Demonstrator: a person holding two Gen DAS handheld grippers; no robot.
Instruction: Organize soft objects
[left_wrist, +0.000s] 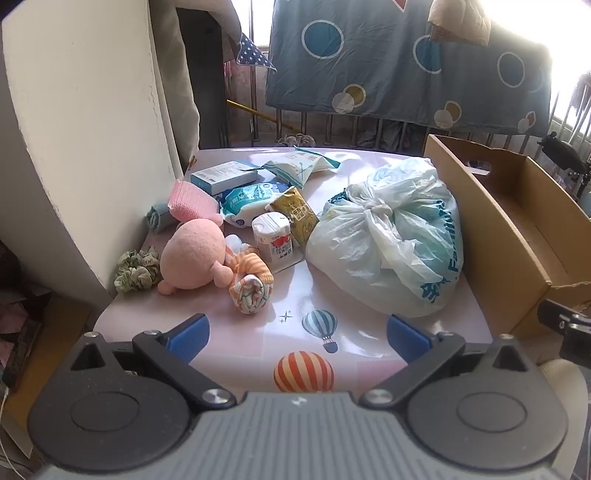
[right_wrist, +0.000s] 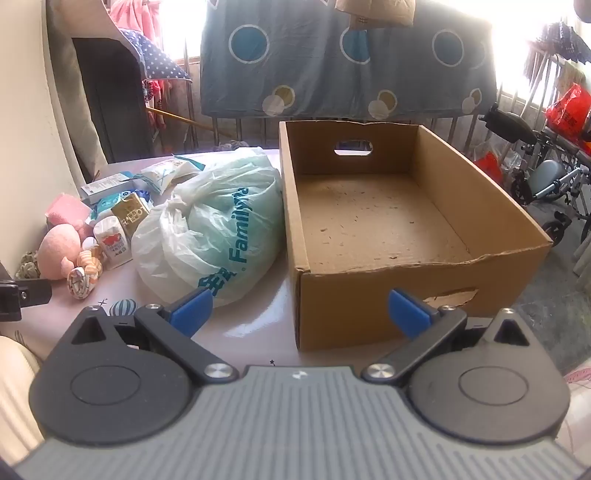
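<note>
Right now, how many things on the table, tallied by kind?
Soft cloth items: 5 (plush, scrunchie, rolled sock, pink cloth, grey roll)
Packets and cartons: 5
Tied bag: 1
Cardboard box: 1, empty
Total: 12

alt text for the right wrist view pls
An empty open cardboard box sits on a pink table, with a knotted plastic bag touching its left side. Small packets and a pink plush toy lie further left; the right gripper hovers open, holding nothing.
</note>
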